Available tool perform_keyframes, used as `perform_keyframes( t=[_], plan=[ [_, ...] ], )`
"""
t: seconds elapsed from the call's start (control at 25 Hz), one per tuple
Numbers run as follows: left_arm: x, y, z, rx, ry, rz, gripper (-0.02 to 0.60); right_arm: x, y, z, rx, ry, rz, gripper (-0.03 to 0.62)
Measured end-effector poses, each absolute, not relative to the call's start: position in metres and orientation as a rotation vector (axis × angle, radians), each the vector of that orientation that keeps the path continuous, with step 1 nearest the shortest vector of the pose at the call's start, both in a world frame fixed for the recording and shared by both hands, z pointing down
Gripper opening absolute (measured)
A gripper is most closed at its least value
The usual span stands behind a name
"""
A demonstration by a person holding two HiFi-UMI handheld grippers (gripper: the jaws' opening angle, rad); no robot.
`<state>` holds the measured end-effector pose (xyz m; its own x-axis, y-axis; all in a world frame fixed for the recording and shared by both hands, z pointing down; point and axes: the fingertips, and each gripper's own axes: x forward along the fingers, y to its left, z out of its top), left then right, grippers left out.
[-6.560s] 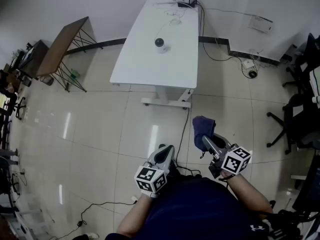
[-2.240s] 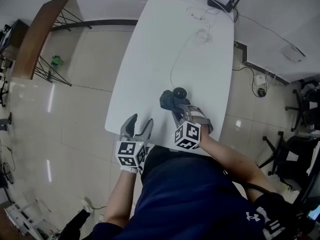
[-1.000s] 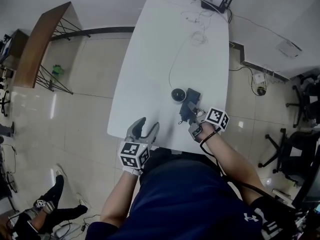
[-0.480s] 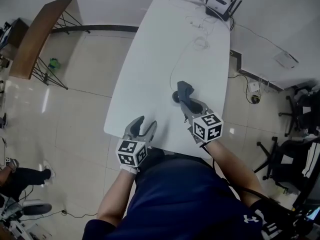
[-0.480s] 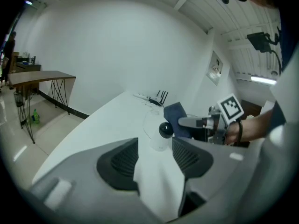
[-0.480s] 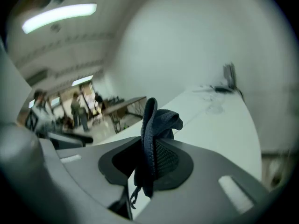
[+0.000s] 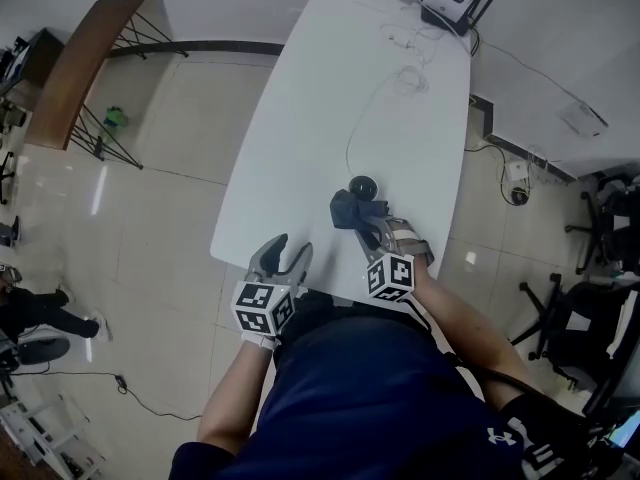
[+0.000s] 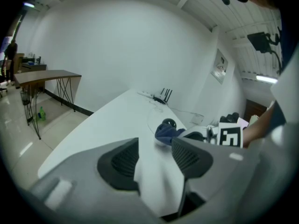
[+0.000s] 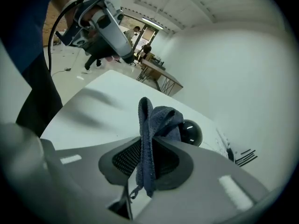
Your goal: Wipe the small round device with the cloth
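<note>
1. Desk (image 7: 88, 66) of brown wood stands far left, well apart from the white table (image 7: 300, 118).
2. Left gripper (image 7: 285, 248) hovers over the table's near edge. Its jaws stand apart with nothing between them, and they have just been closing slightly.
3. Small round device (image 7: 361, 184), black and glossy, sits on the table, with a thin cable (image 7: 350, 138) running away from it.
4. Dark blue cloth (image 7: 350, 208) hangs bunched just beside the device's near side.
5. Right gripper (image 7: 370, 226) pinches that cloth between narrow jaws.
</note>
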<state>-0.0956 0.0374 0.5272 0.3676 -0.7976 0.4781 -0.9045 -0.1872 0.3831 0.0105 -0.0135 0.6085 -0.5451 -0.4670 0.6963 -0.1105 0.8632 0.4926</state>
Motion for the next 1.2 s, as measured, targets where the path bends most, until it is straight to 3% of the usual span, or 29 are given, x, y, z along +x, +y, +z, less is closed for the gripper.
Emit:
perform_keyframes(
  t=[0.48, 0.88, 1.04, 1.2],
  plan=[
    [-0.079, 0.036, 0.528, 2.0, -1.465, 0.193, 0.218, 0.018, -0.007, 0.624, 0.323, -2.095, -0.362, 0.071],
    [-0.074, 0.017, 0.523, 2.05, -1.419, 0.141, 0.218, 0.032, -0.076, 0.48, 0.775, -2.393, -0.092, 0.071],
    [-0.065, 0.001, 0.5, 2.136, -1.312, 0.053, 0.218, 0.045, -0.099, 0.441, 0.916, -2.568, 0.354, 0.071],
    [-0.04, -0.018, 0.446, 2.263, -0.969, -0.175, 0.222, 0.029, -0.081, 0.412, 0.644, -2.748, 1.031, 0.071]
  ],
)
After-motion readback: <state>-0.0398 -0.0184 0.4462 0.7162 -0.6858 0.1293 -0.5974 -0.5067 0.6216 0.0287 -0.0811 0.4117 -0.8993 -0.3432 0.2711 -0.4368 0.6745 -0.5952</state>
